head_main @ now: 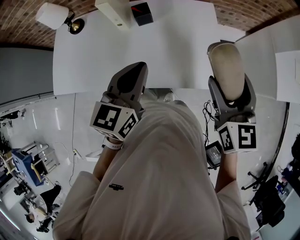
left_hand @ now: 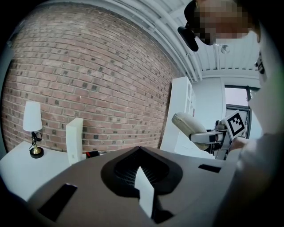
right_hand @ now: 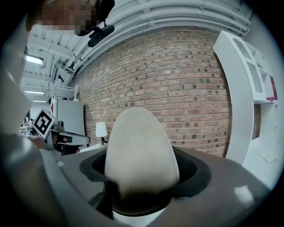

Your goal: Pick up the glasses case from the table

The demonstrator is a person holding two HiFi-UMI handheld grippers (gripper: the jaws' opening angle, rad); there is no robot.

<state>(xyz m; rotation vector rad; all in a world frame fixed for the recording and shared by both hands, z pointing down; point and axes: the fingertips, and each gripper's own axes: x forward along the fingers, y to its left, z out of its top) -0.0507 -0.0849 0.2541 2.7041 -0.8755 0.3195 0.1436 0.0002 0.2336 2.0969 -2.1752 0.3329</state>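
Observation:
The beige oval glasses case (head_main: 228, 63) is lifted off the table, and my right gripper (head_main: 230, 88) is shut on it at the right of the head view. In the right gripper view the case (right_hand: 141, 153) fills the space between the jaws and points toward the brick wall. The left gripper view also shows the case (left_hand: 190, 124) in the air at the right. My left gripper (head_main: 132, 75) hovers at the table's near edge with its jaws together and nothing between them; its own view shows the same gripper (left_hand: 140, 150) closed to a tip.
A white table (head_main: 89, 61) stands against a brick wall. At its back are a small lamp (head_main: 54, 15), an upright white box (head_main: 115, 9) and a black box (head_main: 142, 13). A white shelf unit (head_main: 274, 51) stands at the right.

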